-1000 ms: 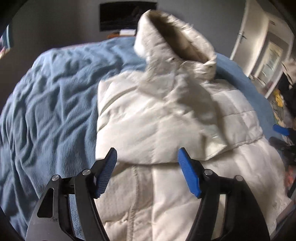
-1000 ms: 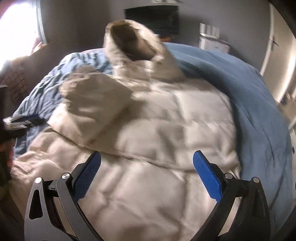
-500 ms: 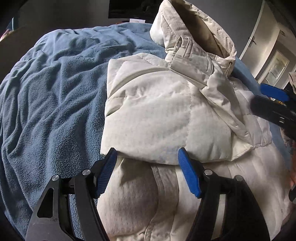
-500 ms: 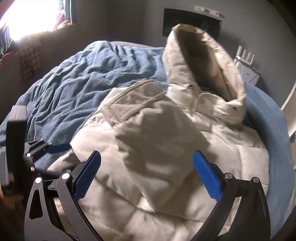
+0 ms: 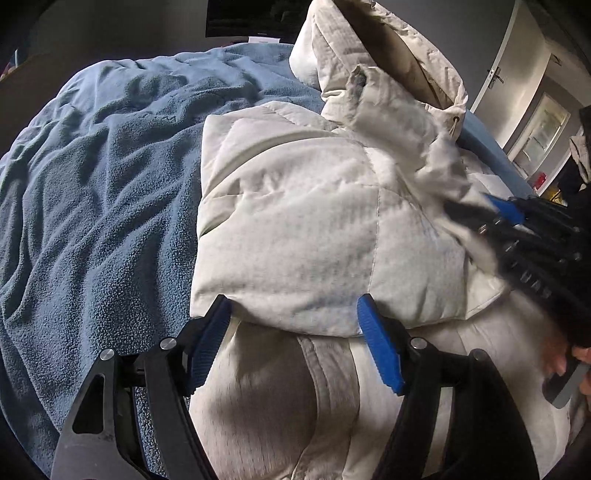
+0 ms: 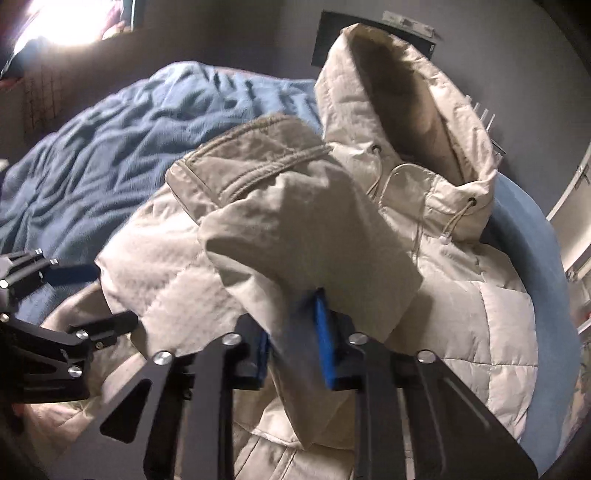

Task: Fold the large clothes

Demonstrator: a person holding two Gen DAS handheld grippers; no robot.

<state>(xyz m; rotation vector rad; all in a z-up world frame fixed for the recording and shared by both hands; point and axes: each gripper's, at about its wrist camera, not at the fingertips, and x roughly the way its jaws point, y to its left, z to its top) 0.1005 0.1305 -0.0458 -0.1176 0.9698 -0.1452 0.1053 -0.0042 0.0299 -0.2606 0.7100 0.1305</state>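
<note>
A white quilted hooded jacket (image 5: pixel 303 221) lies on a blue blanket (image 5: pixel 103 177), one part folded across its body and the hood (image 5: pixel 388 48) standing up at the far end. My left gripper (image 5: pixel 291 314) is open, its blue pads to either side of the folded edge without pressing it. In the right wrist view the jacket's sleeve (image 6: pixel 295 221) bulges up with its cuff (image 6: pixel 258 147) at the far end. My right gripper (image 6: pixel 293 336) is closing, and its pads pinch the sleeve fabric. It also shows at the right (image 5: pixel 509 221) of the left wrist view.
The blanket (image 6: pixel 147 122) covers the whole bed to the left of the jacket. A dark screen (image 5: pixel 255 18) hangs on the grey wall behind. A door (image 5: pixel 495 74) stands at the far right. A bright window (image 6: pixel 62 22) is at the upper left. A hand (image 5: pixel 569 365) holds the right tool.
My right gripper swept left across the jacket and went from wide open to pinched on the sleeve. My left gripper sank closer to the folded edge, still open.
</note>
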